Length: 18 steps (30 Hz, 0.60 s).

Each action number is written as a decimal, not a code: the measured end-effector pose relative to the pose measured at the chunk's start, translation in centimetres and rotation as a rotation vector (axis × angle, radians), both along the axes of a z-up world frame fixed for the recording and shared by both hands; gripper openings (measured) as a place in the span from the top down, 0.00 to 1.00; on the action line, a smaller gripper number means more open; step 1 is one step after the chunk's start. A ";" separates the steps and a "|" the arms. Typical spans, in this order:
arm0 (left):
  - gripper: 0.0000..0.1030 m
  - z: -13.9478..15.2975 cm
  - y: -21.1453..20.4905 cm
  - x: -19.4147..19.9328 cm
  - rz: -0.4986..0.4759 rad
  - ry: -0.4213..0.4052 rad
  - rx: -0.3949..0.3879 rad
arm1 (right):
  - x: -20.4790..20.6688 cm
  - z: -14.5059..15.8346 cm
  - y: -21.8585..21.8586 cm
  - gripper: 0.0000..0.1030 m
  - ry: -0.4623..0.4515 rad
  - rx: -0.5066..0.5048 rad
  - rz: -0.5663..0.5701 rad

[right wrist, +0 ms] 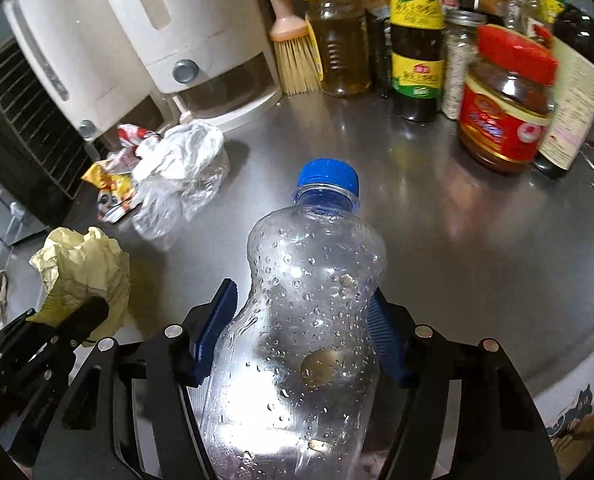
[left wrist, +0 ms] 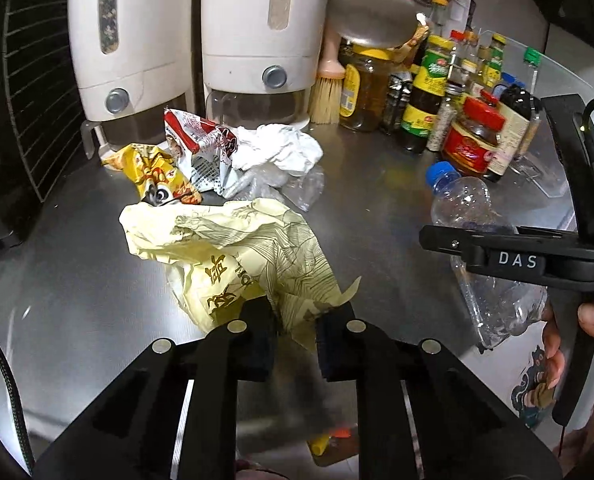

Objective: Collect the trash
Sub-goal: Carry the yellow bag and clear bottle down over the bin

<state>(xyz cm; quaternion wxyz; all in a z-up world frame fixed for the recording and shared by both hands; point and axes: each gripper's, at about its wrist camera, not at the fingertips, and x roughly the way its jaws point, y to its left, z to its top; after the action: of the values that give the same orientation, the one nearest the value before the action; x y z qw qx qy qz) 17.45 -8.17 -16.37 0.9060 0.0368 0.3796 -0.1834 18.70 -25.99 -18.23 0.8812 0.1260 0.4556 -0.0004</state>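
Note:
My left gripper (left wrist: 295, 334) is shut on the near corner of a crumpled pale yellow paper bag (left wrist: 233, 248) with printed characters, low over the steel counter (left wrist: 377, 192). In the right wrist view the same bag (right wrist: 85, 264) hangs from the left gripper's fingers (right wrist: 93, 312) at the lower left. My right gripper (right wrist: 301, 334) is shut on a clear plastic bottle (right wrist: 317, 264) with a blue cap, its blue pads pressed against the bottle's waist. Behind the bag lie a yellow snack wrapper (left wrist: 157, 176), a red-and-white wrapper (left wrist: 201, 148), crumpled white paper (left wrist: 277, 148) and clear film (left wrist: 297, 188).
Two white dispensers (left wrist: 253, 40) stand at the back, a brush (left wrist: 329, 96) beside them. Condiment bottles and a red-lidded jar (left wrist: 473, 140) crowd the back right. A black wire rack (left wrist: 29, 92) stands at the left. A person's hand (left wrist: 593, 316) holds the right gripper.

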 end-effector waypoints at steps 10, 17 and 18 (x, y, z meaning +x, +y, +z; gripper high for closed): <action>0.86 3.8 -0.7 -8.7 -0.012 -0.076 -0.028 | -8.0 4.6 0.1 0.38 -0.103 0.013 0.026; 0.86 4.1 -2.1 -15.2 -0.061 -0.103 -0.052 | -13.5 5.6 0.8 0.38 -0.154 0.010 0.068; 0.86 3.9 -2.2 -15.9 -0.067 -0.104 -0.055 | -14.3 5.5 0.9 0.38 -0.162 -0.001 0.084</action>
<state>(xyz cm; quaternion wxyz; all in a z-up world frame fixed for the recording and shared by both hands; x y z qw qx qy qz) 1.55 -10.42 -12.46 0.9185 0.0339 0.3254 -0.2219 4.36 -25.10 -12.70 0.9144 0.1061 0.3878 0.0465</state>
